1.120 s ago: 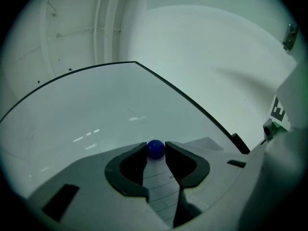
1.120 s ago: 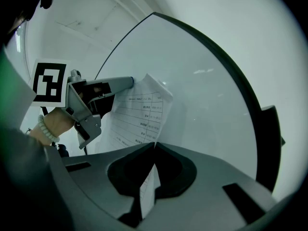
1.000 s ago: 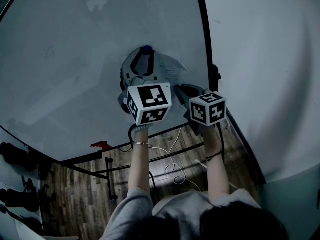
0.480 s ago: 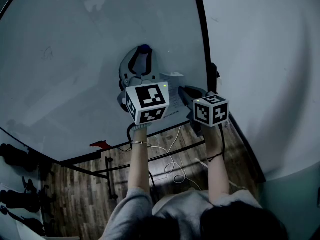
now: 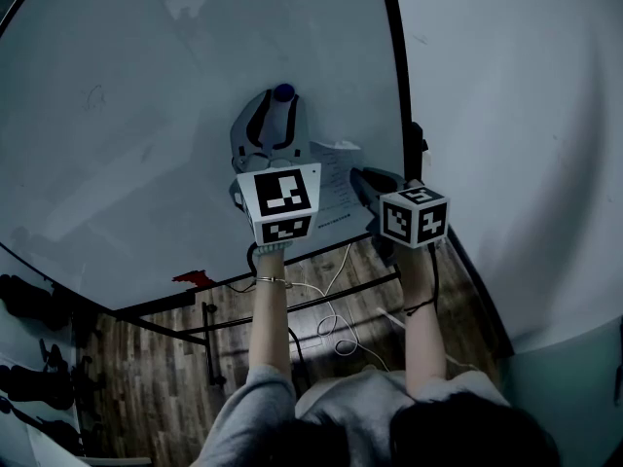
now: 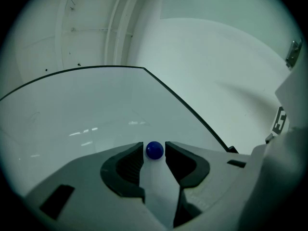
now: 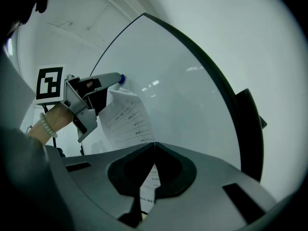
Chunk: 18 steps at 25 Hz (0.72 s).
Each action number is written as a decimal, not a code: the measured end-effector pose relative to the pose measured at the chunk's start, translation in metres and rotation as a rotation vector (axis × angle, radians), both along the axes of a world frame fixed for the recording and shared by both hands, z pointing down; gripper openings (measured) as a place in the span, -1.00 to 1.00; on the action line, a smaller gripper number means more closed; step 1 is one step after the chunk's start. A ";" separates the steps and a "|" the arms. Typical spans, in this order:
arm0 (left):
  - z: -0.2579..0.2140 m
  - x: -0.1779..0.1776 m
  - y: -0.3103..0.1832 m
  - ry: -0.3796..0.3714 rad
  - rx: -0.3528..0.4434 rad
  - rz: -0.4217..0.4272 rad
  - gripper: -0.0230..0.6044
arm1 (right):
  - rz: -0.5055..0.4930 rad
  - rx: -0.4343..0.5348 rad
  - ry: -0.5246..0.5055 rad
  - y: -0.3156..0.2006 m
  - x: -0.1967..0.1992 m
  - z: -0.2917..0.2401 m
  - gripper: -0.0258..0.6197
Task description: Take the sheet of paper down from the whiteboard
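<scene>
While left gripper (image 6: 154, 147) pinches blue magnet (image 5: 283, 92) atop sheet of paper (image 7: 126, 117), right gripper (image 7: 154, 144) clamps its lower edge; long axis upright between them.

Honestly, nothing readable here. My sheet of paper (image 7: 126, 117) has several rows of print on it, but it's way too small and blurry to make out a single word. The left cube (image 5: 279, 202) and right cube (image 5: 416, 217) just show black-and-white square marker patterns.

Left gripper (image 6: 155, 147) and right gripper (image 7: 154, 144): grey shells, black pads (image 6: 126, 165), white cubes (image 5: 280, 202) with black square markers. Grey sleeves (image 5: 255, 402); beaded bracelet (image 7: 45, 124), left wrist.
</scene>
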State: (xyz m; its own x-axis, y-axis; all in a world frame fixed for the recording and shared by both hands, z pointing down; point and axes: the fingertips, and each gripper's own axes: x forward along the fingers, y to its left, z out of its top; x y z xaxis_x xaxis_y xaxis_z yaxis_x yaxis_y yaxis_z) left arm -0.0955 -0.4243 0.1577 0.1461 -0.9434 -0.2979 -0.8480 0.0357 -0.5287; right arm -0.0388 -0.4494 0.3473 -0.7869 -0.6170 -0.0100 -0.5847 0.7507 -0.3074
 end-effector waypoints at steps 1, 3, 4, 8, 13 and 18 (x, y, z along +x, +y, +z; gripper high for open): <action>0.001 0.000 0.002 0.004 0.004 -0.002 -0.53 | 0.002 0.001 0.002 0.000 0.001 0.001 -0.92; 0.005 -0.002 0.005 0.024 0.007 0.002 -0.53 | 0.008 0.001 0.004 0.001 0.003 0.003 -0.92; 0.006 -0.003 0.006 0.041 0.006 0.006 -0.53 | 0.011 0.001 0.004 0.001 0.004 0.003 -0.92; 0.015 -0.013 0.012 0.114 -0.011 0.024 -0.53 | 0.028 0.010 0.011 0.002 0.007 0.006 -0.92; 0.028 -0.023 0.026 0.210 -0.055 0.055 -0.57 | 0.056 0.030 0.017 0.008 0.018 0.009 -0.92; 0.044 -0.041 0.038 0.288 -0.099 0.061 -0.63 | 0.084 0.033 0.026 0.011 0.026 0.017 -0.92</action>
State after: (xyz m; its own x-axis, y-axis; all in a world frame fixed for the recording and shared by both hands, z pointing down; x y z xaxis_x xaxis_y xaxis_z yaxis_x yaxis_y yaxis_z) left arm -0.1362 -0.3867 0.2017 0.1261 -0.9620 -0.2421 -0.9625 -0.0596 -0.2648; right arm -0.0130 -0.4388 0.3644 -0.7327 -0.6805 -0.0112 -0.6536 0.7081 -0.2673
